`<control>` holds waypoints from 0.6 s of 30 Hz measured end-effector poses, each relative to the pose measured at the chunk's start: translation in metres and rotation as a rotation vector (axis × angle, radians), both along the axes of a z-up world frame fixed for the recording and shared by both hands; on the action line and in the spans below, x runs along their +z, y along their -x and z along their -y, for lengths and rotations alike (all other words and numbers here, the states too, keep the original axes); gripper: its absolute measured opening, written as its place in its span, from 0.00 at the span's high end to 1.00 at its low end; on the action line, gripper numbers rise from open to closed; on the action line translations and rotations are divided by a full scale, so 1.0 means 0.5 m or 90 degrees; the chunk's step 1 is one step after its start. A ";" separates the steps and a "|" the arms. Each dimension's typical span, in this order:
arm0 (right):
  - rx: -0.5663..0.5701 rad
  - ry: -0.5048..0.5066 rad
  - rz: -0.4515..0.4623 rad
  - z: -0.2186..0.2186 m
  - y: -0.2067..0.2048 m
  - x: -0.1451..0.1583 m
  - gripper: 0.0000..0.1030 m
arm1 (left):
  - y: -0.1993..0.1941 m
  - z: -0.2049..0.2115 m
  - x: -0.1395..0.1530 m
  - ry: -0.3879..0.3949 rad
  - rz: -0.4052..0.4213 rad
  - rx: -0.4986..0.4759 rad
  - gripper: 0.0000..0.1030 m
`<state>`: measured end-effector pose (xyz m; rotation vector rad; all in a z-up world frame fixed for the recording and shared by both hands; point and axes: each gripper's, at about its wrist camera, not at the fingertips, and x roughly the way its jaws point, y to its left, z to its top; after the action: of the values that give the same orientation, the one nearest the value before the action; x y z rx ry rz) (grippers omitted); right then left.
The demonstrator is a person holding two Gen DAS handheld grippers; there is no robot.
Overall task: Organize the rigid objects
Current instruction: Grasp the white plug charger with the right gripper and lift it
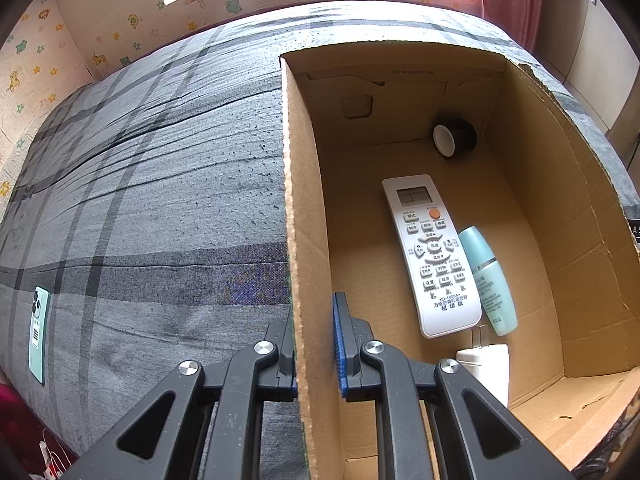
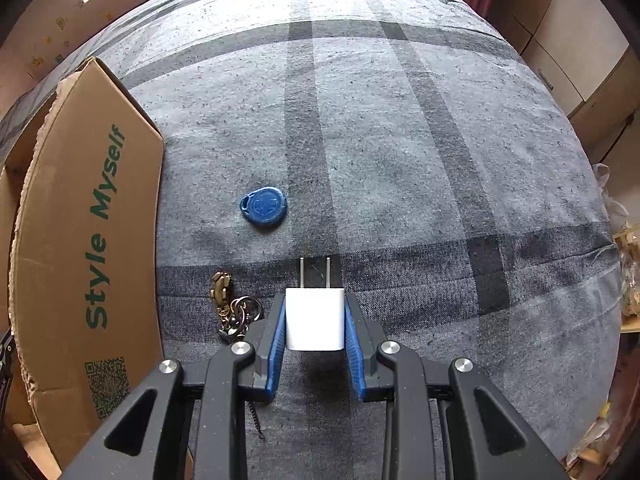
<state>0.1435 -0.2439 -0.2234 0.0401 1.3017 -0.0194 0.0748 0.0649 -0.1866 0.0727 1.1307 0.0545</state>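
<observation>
An open cardboard box (image 1: 560, 216) sits on a grey plaid bed. Inside lie a white remote (image 1: 434, 254), a teal bottle (image 1: 490, 280), a dark round jar with a white lid (image 1: 456, 138) and a white charger plug (image 1: 486, 368). My left gripper (image 1: 314, 320) straddles the box's left wall (image 1: 298, 216), one finger outside and one inside, closed around the wall. My right gripper (image 2: 315, 316) is shut on a white charger plug (image 2: 315, 318) with its prongs pointing forward, just above the bed. The box's outer side (image 2: 88, 240) stands to its left.
A blue key fob (image 2: 264, 206) and a bunch of keys (image 2: 232, 308) lie on the bed near the box. A teal phone (image 1: 39, 332) lies face down at the bed's left edge. A wall and window are behind the bed.
</observation>
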 end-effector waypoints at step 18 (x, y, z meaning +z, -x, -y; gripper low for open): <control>0.041 0.016 0.041 -0.048 0.023 0.102 0.72 | 0.001 0.003 0.001 -0.003 0.000 -0.002 0.86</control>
<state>0.1317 -0.2199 -0.1722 -0.0224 1.2377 0.0197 0.0745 0.0633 -0.1860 0.0784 1.1304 0.0549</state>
